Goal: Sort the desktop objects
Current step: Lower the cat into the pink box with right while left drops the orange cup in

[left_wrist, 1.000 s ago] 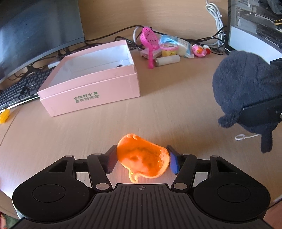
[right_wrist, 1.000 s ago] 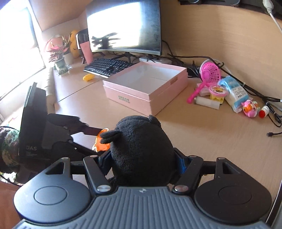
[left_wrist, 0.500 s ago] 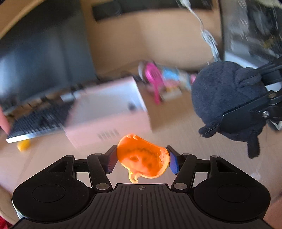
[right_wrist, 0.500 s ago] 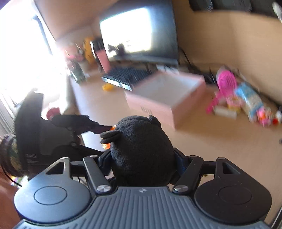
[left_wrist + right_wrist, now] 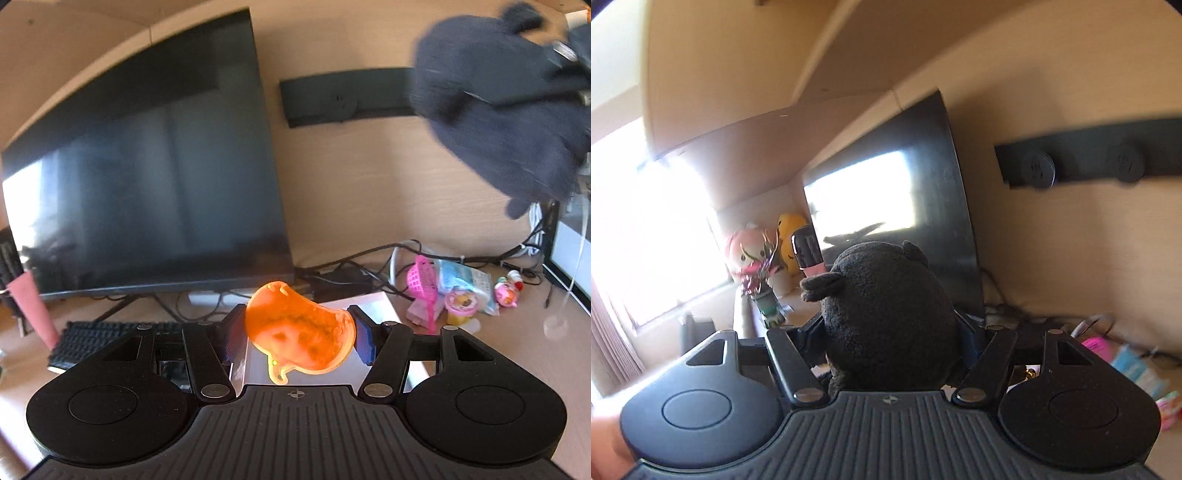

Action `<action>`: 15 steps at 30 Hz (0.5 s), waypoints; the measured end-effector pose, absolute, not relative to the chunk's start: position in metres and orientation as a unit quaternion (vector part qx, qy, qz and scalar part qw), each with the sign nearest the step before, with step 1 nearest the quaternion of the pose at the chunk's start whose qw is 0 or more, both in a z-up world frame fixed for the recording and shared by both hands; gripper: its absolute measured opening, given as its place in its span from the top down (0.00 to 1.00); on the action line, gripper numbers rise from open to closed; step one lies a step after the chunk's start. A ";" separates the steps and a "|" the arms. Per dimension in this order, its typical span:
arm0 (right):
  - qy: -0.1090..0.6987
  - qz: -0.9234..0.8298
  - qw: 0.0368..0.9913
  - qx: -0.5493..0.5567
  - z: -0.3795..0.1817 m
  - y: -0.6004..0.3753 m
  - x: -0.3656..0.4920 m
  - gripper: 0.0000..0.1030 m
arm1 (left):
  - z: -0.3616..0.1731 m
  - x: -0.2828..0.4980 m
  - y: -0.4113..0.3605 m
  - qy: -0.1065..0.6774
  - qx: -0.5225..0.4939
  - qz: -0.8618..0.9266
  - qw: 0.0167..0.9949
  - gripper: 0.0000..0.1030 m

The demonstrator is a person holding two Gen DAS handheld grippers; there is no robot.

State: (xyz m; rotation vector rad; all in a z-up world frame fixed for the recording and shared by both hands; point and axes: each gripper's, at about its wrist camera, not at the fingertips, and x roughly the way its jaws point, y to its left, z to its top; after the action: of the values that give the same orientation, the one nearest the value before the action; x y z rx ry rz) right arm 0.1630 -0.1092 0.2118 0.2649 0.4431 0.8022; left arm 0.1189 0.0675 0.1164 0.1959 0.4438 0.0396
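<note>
The left gripper (image 5: pixel 297 334) was clamped on an orange toy (image 5: pixel 298 334), held above the desk in front of the monitor (image 5: pixel 147 177). The right gripper (image 5: pixel 890 332) was clamped on a black plush (image 5: pixel 886 321), likewise raised before the monitor, apparently for carrying to a sorting place.

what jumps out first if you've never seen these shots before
The glowing orange toy stands out first, pinched in the left hand-held gripper in front of the big dark monitor. Next is the black plush toy, clamped in the right hand-held gripper and filling the middle of the right wrist view. Bright pink and blue toy clutter lies on the desk by the cables at right.
</note>
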 end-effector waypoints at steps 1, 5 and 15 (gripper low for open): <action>0.220 0.381 0.888 0.135 0.207 -0.100 0.178 0.33 | 0.112 0.129 0.073 0.220 0.097 0.019 0.971 0.37; 0.300 0.366 0.863 0.176 0.183 -0.067 0.256 0.05 | 0.084 0.163 0.100 0.263 0.074 0.017 0.962 0.17; 0.451 0.245 0.858 -0.006 0.100 -0.023 0.307 0.53 | 0.042 0.130 0.144 0.293 0.015 0.010 0.956 0.05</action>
State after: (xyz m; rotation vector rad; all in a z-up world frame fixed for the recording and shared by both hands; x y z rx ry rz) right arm 0.3069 -0.0228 0.1001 -0.0135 0.9464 0.5154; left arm 0.1299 0.1438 0.0425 0.0301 0.5947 0.0205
